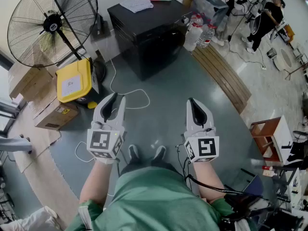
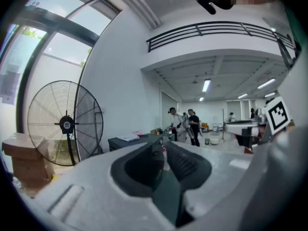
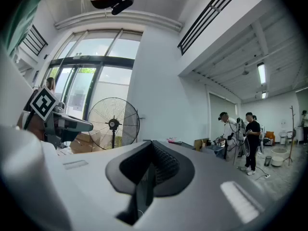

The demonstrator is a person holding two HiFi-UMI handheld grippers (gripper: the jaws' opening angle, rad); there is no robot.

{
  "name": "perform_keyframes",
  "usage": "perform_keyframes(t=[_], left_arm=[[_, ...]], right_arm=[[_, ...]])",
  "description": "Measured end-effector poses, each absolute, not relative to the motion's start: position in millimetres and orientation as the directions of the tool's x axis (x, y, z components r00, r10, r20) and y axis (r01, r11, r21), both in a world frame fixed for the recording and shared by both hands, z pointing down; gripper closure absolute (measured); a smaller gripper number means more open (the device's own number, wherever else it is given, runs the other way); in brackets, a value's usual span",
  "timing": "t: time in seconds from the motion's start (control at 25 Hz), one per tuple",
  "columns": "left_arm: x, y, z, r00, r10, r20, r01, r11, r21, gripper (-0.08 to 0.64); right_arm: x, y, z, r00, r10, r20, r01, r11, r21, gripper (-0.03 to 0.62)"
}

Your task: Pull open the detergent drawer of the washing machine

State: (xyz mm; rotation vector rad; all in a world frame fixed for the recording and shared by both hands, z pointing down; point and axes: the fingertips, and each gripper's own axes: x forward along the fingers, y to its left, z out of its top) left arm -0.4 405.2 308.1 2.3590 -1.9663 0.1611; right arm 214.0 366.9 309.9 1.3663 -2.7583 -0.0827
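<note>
The left claw (image 1: 114, 97) is clenched, its dark pads meeting at the tips with nothing between them, as the left gripper view shows (image 2: 161, 146). The right claw (image 1: 192, 101) is clenched too and grasps nothing (image 3: 151, 146). Both point forward and roughly level, side by side and apart, over the grey-green floor (image 1: 163, 81). Each carries its marker cube near the wrist, the left cube (image 1: 103, 141) and the right cube (image 1: 204, 148). Behind them are the person's bare forearms, a green shirt (image 1: 159, 201) and two shoes (image 1: 144, 153) on the floor between the claws.

A thin white cable (image 1: 130, 93) loops across the floor just ahead of the left claw. To that claw's left stands a yellow bin (image 1: 73, 81), with a cardboard box (image 1: 55, 114) beside it and a large standing fan (image 1: 48, 23) behind it against the wall. Straight ahead, well apart from both claws, is a black boxy cabinet (image 1: 144, 32) with papers (image 1: 136, 4) lying on its top. Plastic bottles (image 1: 197, 32) stand just to its right, at the end of a long wooden bench (image 1: 226, 78) that runs diagonally past the right claw. A wooden stool (image 1: 269, 136) stands to the right of the right claw. Farther off, a person in dark clothes (image 1: 267, 11) stands among cables and stands.

I cannot tell which of these things, if any, is the washing machine, and no detergent drawer can be made out.
</note>
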Motion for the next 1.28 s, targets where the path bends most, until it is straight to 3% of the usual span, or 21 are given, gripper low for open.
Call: perform_keyframes(t=[0.56,0.72,0.88,1.12,1.28], left_arm=[[-45.5,421.1,296.1,0.224,-0.971,0.087,-0.975,-0.223,0.021,0.474],[-84.5,422.4,291.1,0.212,-0.975,0.068,-0.977,-0.211,0.026,0.431],[-128.8,425.5,296.6,0.197,-0.977,0.075,-0.98,-0.194,0.051,0.348],[-182.6,429.3,295.6,0.191,-0.979,0.071,-0.98,-0.186,0.066,0.318],[-194.8,418.4,339.0,0.194,-0.974,0.115,-0.978,-0.182,0.105,0.318]], right_arm=[[179.8,383.1,304.5,-0.555,-0.831,0.038,-0.829,0.557,0.048,0.591],[166.4,375.7,293.7,-0.513,-0.858,0.035,-0.858,0.514,0.026,0.588],[142.9,376.7,285.1,-0.505,-0.862,0.038,-0.861,0.506,0.056,0.477],[110.7,384.3,274.8,-0.485,-0.874,0.027,-0.869,0.486,0.094,0.46],[96.3,373.4,310.7,-0.486,-0.871,0.069,-0.866,0.491,0.093,0.46]])
